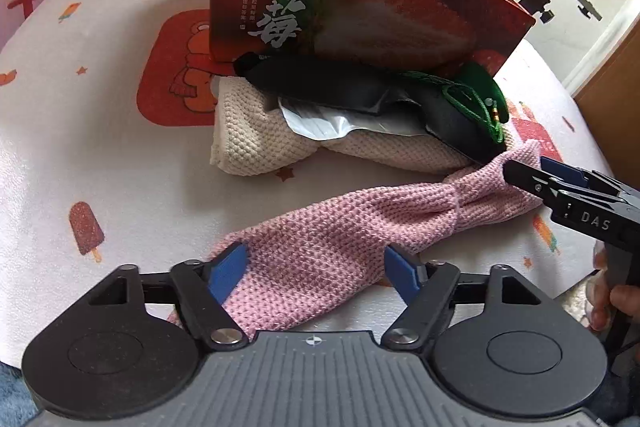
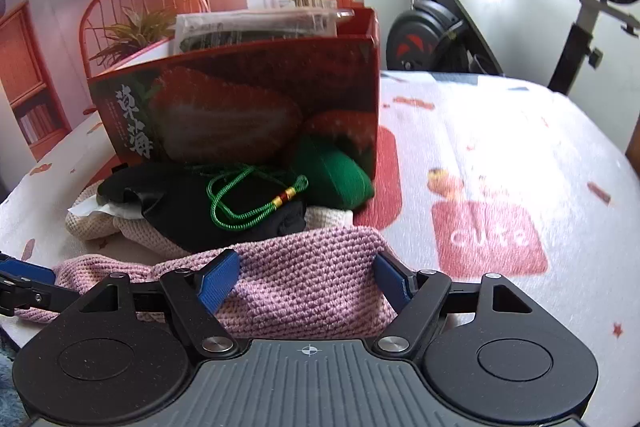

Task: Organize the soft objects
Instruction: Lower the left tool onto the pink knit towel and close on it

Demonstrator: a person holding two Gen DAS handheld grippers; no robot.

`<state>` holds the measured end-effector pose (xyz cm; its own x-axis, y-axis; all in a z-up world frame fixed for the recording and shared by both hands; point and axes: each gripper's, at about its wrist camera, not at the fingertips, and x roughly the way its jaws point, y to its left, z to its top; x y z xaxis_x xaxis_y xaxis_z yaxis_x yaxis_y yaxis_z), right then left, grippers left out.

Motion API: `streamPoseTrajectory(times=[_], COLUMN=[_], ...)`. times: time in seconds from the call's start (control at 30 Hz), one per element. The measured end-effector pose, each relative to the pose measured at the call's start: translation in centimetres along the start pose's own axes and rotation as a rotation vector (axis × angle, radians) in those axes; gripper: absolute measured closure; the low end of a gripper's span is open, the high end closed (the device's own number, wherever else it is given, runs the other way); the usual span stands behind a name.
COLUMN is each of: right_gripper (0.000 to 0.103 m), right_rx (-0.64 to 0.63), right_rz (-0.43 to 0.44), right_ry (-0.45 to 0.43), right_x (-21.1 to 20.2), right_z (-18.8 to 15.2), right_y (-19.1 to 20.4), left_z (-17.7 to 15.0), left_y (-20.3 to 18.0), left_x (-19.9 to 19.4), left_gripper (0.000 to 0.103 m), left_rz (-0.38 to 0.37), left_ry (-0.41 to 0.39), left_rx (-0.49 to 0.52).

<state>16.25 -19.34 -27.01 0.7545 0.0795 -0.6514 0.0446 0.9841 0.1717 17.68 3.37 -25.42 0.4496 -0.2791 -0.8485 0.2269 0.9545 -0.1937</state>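
A pink knitted cloth [image 1: 348, 223] lies stretched across the printed cover. My left gripper [image 1: 316, 267] stands open over its near end, and the cloth fills the gap between the blue pads without bunching. My right gripper [image 2: 306, 279] is open over the far end of the pink cloth [image 2: 304, 279], one pad near the cloth's end and the other further in. In the left wrist view the right gripper [image 1: 520, 173] reaches in from the right. Behind lies a pile: a beige knitted cloth [image 1: 248, 143], a black soft piece [image 1: 320, 83] and a green pouch with a cord [image 2: 336, 175].
A red strawberry box [image 1: 360, 3] stands open-topped behind the pile with packets inside. The cartoon-printed cover [image 2: 500, 155] spreads out to the right. An exercise bike [image 2: 440, 39] stands beyond the surface's edge. A person's hand [image 1: 616, 299] holds the right gripper's handle.
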Motion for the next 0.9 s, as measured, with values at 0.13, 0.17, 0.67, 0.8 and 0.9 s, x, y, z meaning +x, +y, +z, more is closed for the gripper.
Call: streamPoseTrajectory(times=[0.13,0.17,0.67,0.8,0.9], right_gripper=[0.031,0.031,0.031,0.03,0.03], right_rx=[0.017,0.021,0.041,0.028,0.019], right_rz=[0.01,0.014,0.043,0.037,0.032], right_ry=[0.027,0.034,0.098,0.106,0.106], right_x=[0.2,0.2,0.2,0.4,0.5], right_z=[-0.3,-0.4,-0.5,-0.8,-0.9], right_y=[0.0,0.0,0.2,0.5,0.5], left_z=[-0.1,0.0,0.8,0.9,0.8], left_y=[-0.2,-0.2,0.9,0.9,1.0], left_x=[0.0,0.0,0.5,0.6,0.5], left_gripper=[0.051,0.052,0.072,0.07,0.068], left_rz=[0.042,0.047,0.098,0.101,0.084], left_ry=[-0.019,-0.022,-0.079,-0.081,-0.082], left_rx=[0.024,0.025,-0.02,-0.014,-0.026])
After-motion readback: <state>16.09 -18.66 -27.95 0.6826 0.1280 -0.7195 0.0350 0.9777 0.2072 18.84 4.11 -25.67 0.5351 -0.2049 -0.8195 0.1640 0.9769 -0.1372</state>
